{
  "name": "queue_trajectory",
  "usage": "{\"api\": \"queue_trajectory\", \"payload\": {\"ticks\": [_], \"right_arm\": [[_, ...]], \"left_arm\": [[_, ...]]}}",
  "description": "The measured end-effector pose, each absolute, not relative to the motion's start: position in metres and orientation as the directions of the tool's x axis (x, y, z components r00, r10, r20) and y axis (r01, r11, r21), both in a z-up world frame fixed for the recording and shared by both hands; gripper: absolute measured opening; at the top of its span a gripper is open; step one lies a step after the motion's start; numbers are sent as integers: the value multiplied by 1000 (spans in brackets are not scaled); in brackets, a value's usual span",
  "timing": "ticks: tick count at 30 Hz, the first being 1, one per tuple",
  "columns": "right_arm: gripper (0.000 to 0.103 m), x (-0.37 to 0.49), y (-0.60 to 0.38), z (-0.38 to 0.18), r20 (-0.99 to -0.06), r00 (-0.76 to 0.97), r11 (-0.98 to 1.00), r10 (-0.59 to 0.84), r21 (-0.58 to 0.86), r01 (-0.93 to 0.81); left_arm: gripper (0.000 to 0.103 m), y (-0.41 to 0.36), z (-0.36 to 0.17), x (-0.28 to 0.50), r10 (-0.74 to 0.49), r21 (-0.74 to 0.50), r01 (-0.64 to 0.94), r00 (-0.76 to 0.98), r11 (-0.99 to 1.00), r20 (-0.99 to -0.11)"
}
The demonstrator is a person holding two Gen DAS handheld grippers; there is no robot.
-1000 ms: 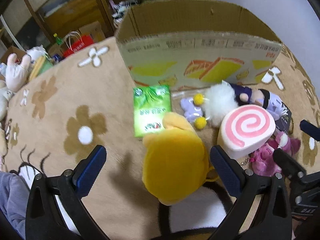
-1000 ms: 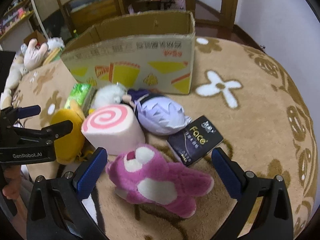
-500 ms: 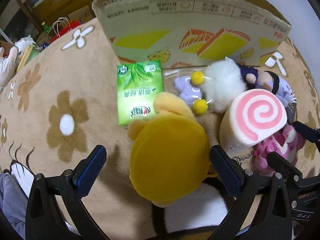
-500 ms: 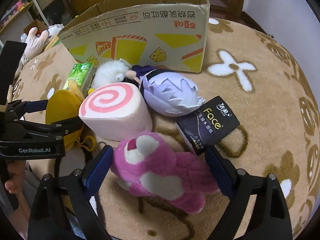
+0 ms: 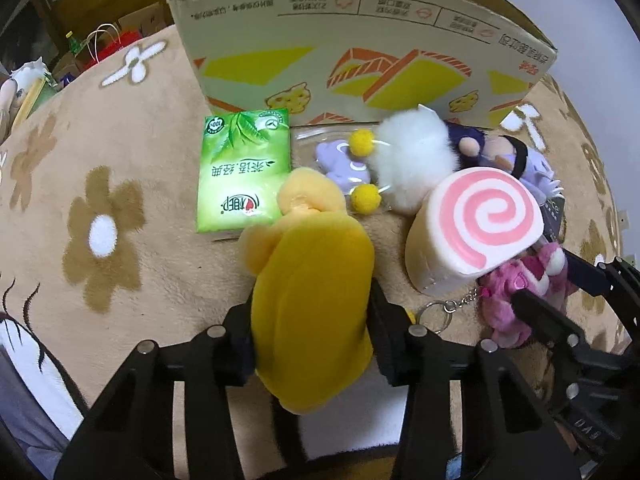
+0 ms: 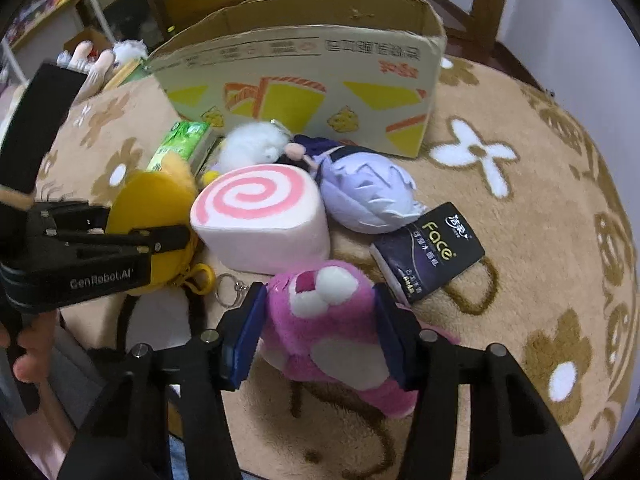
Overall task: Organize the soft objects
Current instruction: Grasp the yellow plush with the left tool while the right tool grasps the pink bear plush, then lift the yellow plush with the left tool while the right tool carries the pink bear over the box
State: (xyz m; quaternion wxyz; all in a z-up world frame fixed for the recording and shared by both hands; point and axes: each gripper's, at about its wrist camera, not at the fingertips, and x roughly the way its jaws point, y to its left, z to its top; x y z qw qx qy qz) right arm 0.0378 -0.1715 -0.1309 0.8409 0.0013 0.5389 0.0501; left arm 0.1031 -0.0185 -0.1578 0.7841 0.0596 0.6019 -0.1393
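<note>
Left tongs point(image 5: 310, 336): clamped tight on the yellow plush point(image 5: 312, 304), their pads pressed into both its sides; the jaws have just been closing onto it.
Right tongs point(image 6: 318, 332): closing in on the pink bear plush point(image 6: 332, 320), which sits between the blue pads with both touching its flanks (its fur bulges between them, so it reads as a grip).
Yellow plush: lies on the beige flowered carpet point(image 5: 120, 152), its paler end touching the green tissue pack point(image 5: 244, 172).
Pink bear plush: on the carpet nearest the right camera, just beside the swirl-roll cushion point(image 6: 260, 220) and the dark tissue pack point(image 6: 432, 252).
Swirl-roll cushion: pink spiral face up, between the two gripped toys.
Cardboard box point(image 6: 312, 92): stands open-topped behind the pile, printed upside down.
White fluffy toy point(image 5: 412, 160): close in front of the box, with two yellow pompoms touching it.
Purple-haired doll point(image 6: 360, 192): lying beside the white toy, against the cushion.
Keyring point(image 6: 230, 288): on the carpet between the yellow plush and the bear.
Person: a hand point(image 6: 24, 356) holds the left tool's grip at the edge of the right view.
</note>
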Motion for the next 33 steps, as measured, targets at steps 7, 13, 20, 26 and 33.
{"api": "queue_trajectory", "payload": {"ticks": [7,13,20,26,33], "right_arm": [[32,35,-179,-123,-884,452,993,115,93,-72],[14,31,-187,-110,-851,506,990,141,130,-58],[14,28,-188,-106,-837,526,988,153,141,-62],[14,21,-187,-94,-807,570,988,155,141,-69],[14,9,-192,-72,-745,649,987,154,148,-64]], "left_arm": [[42,-27,-149,87,-141,-56,294,277,954,-950],[42,-28,-136,72,-134,-29,303,332,953,-934],[42,-28,-117,72,-127,-9,294,383,956,-915],[42,-18,-104,66,-119,4,272,432,962,-894],[42,-15,-84,57,-89,56,249,534,967,-841]]}}
